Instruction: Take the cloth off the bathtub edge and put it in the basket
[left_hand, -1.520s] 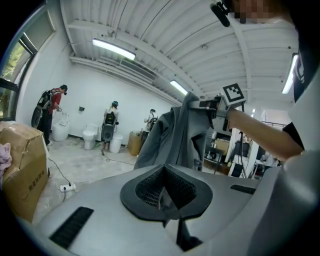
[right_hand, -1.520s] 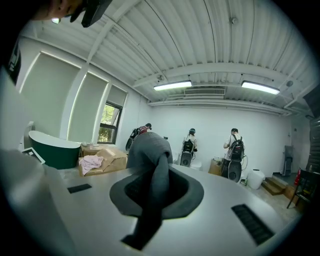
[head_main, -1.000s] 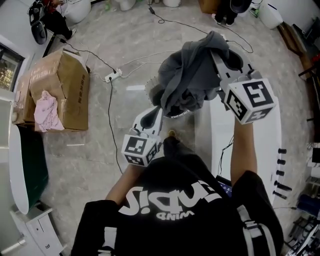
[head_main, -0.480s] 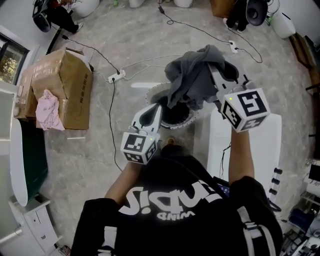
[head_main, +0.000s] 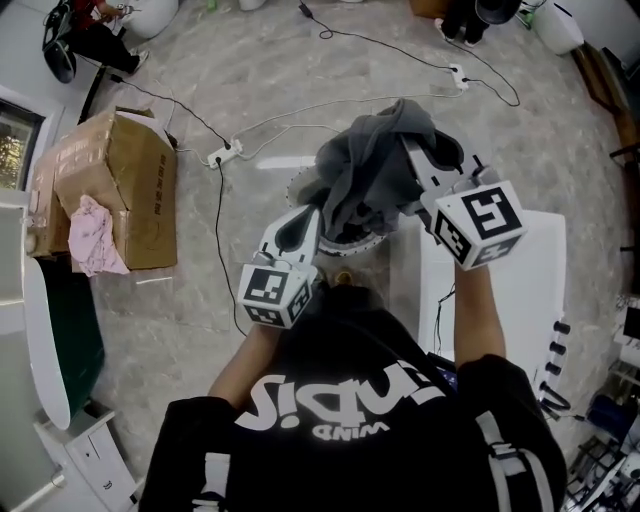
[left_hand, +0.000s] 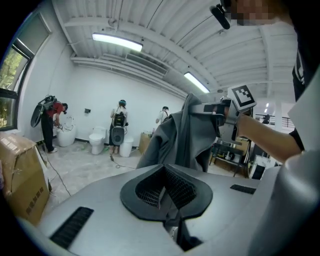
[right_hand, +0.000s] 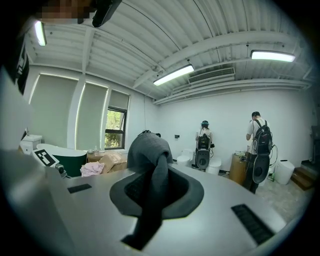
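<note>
Grey cloth (head_main: 372, 165) hangs bunched from the right hand-held gripper (head_main: 418, 150), which is clenched on it directly above the white perforated basket (head_main: 362, 241). Compared with a second ago, cloth and gripper sit a little further left in the head view and cover more of the basket. The left hand-held gripper (head_main: 306, 216) is closed on nothing just beside the basket, about where it was. The right gripper view shows a strand of cloth running down between its pads, hidden from the head view. Only the head view shows the basket.
</note>
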